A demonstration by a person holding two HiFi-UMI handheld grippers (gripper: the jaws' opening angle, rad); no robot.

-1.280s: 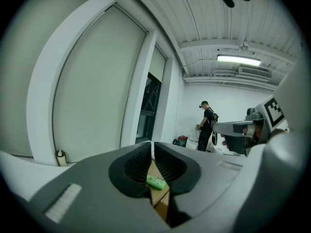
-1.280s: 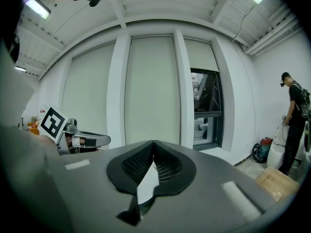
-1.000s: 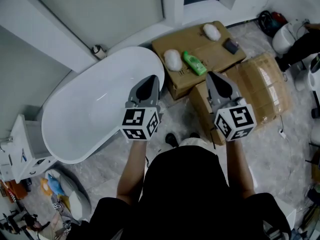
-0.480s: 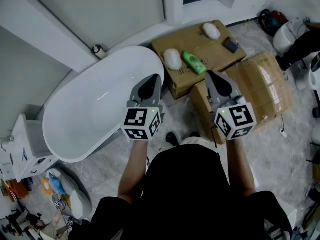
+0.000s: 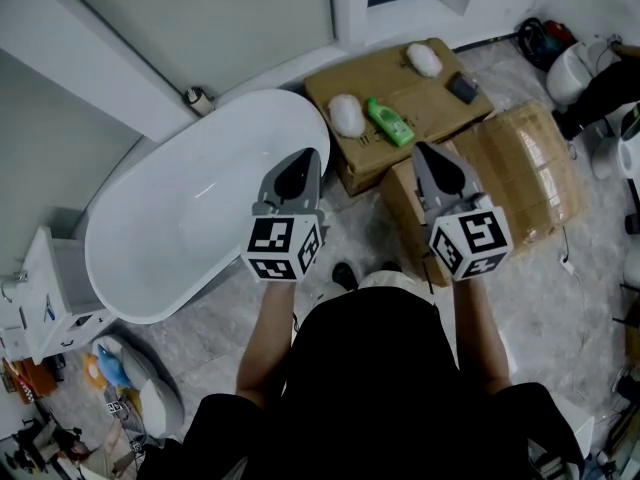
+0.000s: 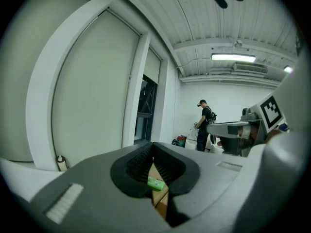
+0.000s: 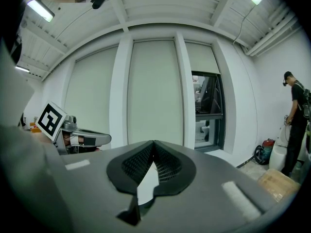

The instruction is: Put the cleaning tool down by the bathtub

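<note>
A white oval bathtub (image 5: 180, 218) fills the left of the head view. Beside it, to the right, a flat cardboard box (image 5: 420, 93) carries two white fluffy cleaning pads (image 5: 347, 116) (image 5: 424, 60), a green bottle (image 5: 388, 123) and a small dark item (image 5: 461, 90). My left gripper (image 5: 306, 156) hovers over the tub's right end, shut and empty. My right gripper (image 5: 421, 149) hangs over a second, wrapped box (image 5: 525, 183), jaws also shut with nothing in them. In the left gripper view the green bottle (image 6: 156, 182) shows through the slit below the closed tips.
A white cabinet (image 5: 45, 298) and a blue toy (image 5: 108, 368) sit at the lower left. White fixtures (image 5: 575, 68) and cables crowd the upper right corner. A person in black (image 6: 204, 125) stands far off by the back wall. Window panels rise behind the tub.
</note>
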